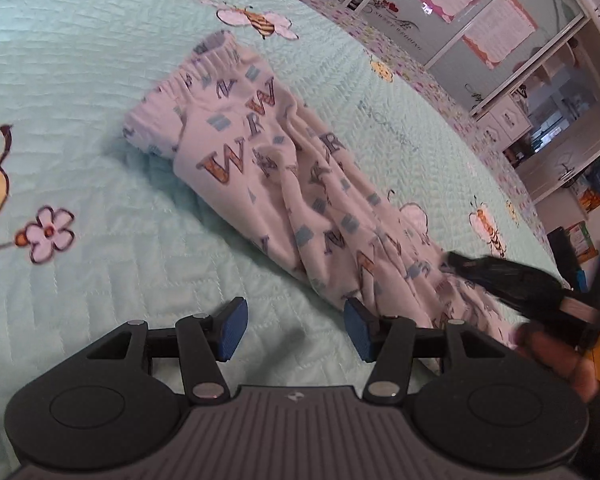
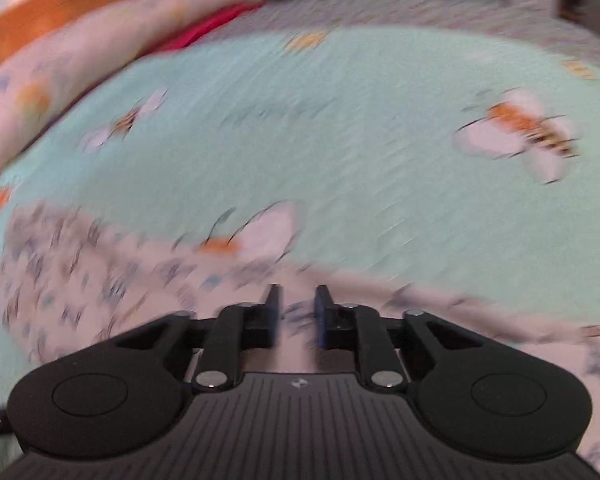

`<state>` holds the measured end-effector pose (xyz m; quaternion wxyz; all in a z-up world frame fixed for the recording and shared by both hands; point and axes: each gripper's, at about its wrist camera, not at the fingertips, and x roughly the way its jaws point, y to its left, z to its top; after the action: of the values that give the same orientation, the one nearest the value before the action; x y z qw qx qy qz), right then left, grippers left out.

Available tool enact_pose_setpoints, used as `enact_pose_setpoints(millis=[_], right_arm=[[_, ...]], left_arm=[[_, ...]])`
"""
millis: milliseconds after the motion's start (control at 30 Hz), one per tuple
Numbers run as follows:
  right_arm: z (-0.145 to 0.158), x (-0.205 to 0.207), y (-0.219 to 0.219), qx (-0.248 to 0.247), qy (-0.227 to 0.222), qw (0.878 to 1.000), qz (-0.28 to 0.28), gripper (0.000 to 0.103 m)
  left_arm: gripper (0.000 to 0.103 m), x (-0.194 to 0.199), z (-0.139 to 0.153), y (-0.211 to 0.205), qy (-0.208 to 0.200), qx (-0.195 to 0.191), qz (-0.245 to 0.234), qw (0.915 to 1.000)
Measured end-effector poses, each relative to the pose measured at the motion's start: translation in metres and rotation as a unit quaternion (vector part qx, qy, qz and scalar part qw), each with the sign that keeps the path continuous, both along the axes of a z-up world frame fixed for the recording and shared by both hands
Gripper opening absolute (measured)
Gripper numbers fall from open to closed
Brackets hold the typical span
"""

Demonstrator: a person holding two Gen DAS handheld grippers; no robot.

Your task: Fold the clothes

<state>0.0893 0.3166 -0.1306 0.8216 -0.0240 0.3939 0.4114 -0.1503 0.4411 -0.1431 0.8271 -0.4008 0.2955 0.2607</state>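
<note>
Pale pants (image 1: 260, 152) printed with letters lie on the mint bedspread (image 1: 100, 80), waistband far, legs bunched into pleats running toward the lower right. My left gripper (image 1: 296, 328) hovers open over the bedspread. Nothing is between its blue pads, and the right pad (image 1: 360, 330) is at the edge of the pants. My right gripper (image 1: 454, 258), blurred, meets the leg end where the pleats converge. In the right wrist view the right gripper (image 2: 299, 314) stands narrow, with the pants (image 2: 100, 280) cloth between its pads.
The bedspread (image 2: 340, 140) carries bee and flower prints. A pillow (image 2: 80, 52), a red cloth (image 2: 216, 24) and a wooden headboard (image 2: 60, 4) lie at the far side. White cabinets (image 1: 540, 120) and glass doors stand beyond the bed's right edge. A hand (image 1: 552, 356) shows at lower right.
</note>
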Motion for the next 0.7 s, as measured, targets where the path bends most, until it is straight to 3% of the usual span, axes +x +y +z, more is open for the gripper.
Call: enact_pose_setpoints(millis=[33, 100, 167, 333, 433, 567, 700], right_arm=[[0.008, -0.003, -0.012, 0.033, 0.007, 0.999, 0.000, 0.019], [0.020, -0.027, -0.040, 0.114, 0.051, 0.991, 0.041, 0.035], [0.017, -0.065, -0.057, 0.152, 0.078, 0.982, 0.081, 0.043], [-0.021, -0.143, -0.040, 0.098, 0.056, 0.982, 0.148, 0.044], [-0.033, -0.143, -0.027, 0.083, 0.026, 0.989, 0.120, 0.044], [-0.025, -0.126, -0.030, 0.124, -0.009, 0.989, 0.075, 0.044], [-0.030, -0.114, -0.027, 0.132, -0.010, 0.989, 0.072, 0.049]], left_arm=[[0.056, -0.003, 0.000, 0.002, 0.000, 0.007, 0.002, 1.0000], [0.056, -0.010, 0.000, 0.007, -0.001, 0.017, 0.012, 0.9998], [0.056, -0.018, -0.002, 0.012, -0.006, 0.024, 0.025, 0.9994], [0.056, -0.027, 0.001, 0.002, -0.001, 0.046, 0.036, 0.9983], [0.057, -0.032, 0.002, -0.004, 0.003, 0.058, 0.033, 0.9978], [0.057, -0.038, -0.002, -0.008, 0.004, 0.068, 0.032, 0.9972], [0.059, -0.035, -0.005, -0.009, 0.001, 0.083, 0.035, 0.9960]])
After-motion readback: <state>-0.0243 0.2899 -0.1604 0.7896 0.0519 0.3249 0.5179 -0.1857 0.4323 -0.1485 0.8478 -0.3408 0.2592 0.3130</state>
